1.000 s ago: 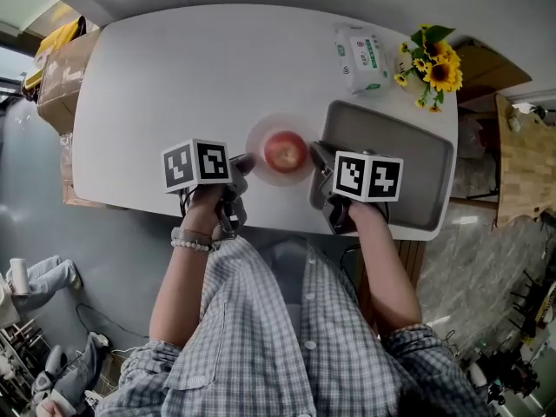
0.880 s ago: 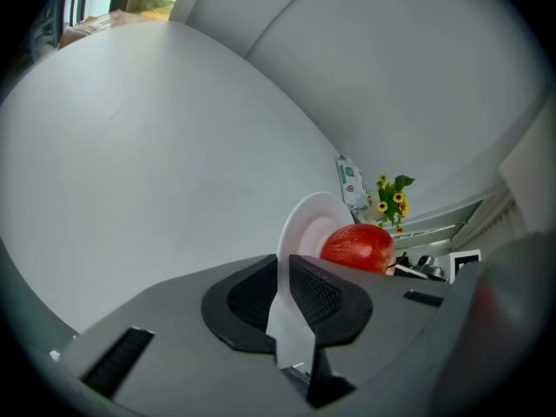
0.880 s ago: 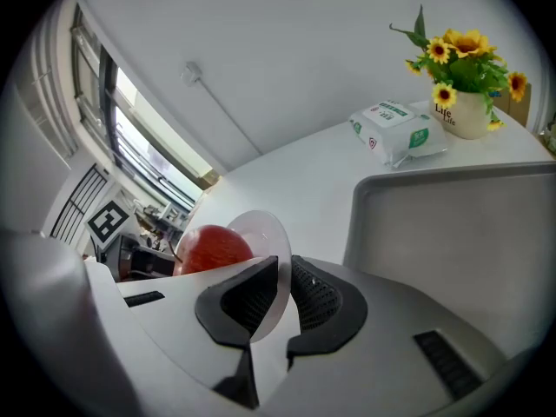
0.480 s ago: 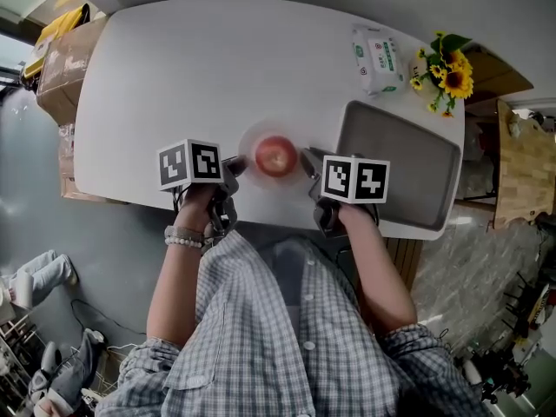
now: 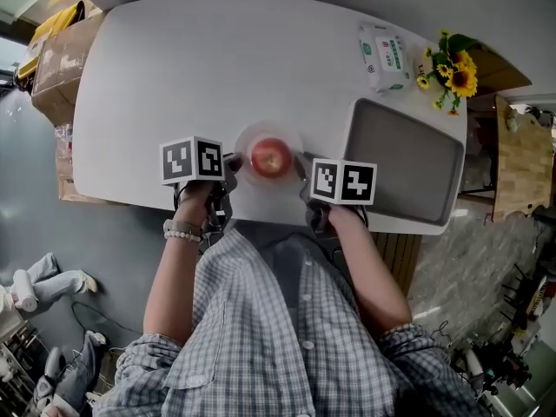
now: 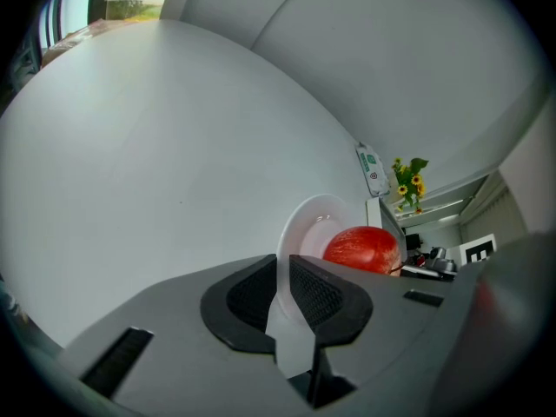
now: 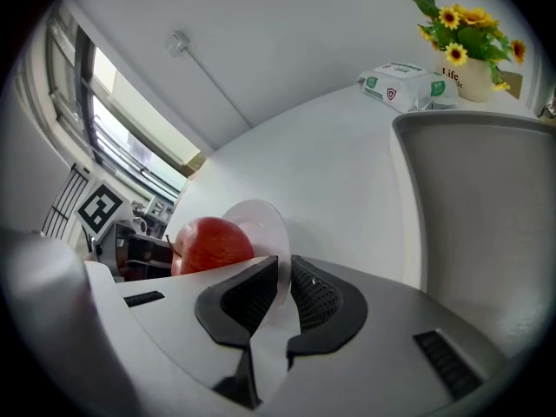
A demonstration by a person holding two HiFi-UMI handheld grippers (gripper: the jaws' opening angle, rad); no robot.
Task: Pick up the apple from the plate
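Bright, even light; fisheye-warped, dark-vignetted edges

Seen from above, we found a red apple (image 5: pixel 271 157) on a pale plate (image 5: pixel 276 131), near the front edge of a white table (image 5: pixel 200 68). The left gripper (image 5: pixel 233 164) met the plate's left rim and the right gripper (image 5: pixel 302 165) its right rim. How the jaws stood we could not tell from this height. A grey tray (image 5: pixel 404 159) lay just right of the right gripper. At the far right corner we noted a wipes pack (image 5: pixel 386 56) beside sunflowers (image 5: pixel 452 72). A box (image 5: pixel 54 72) sat off the table's left end. A checked shirt (image 5: pixel 278 328) filled the foreground.
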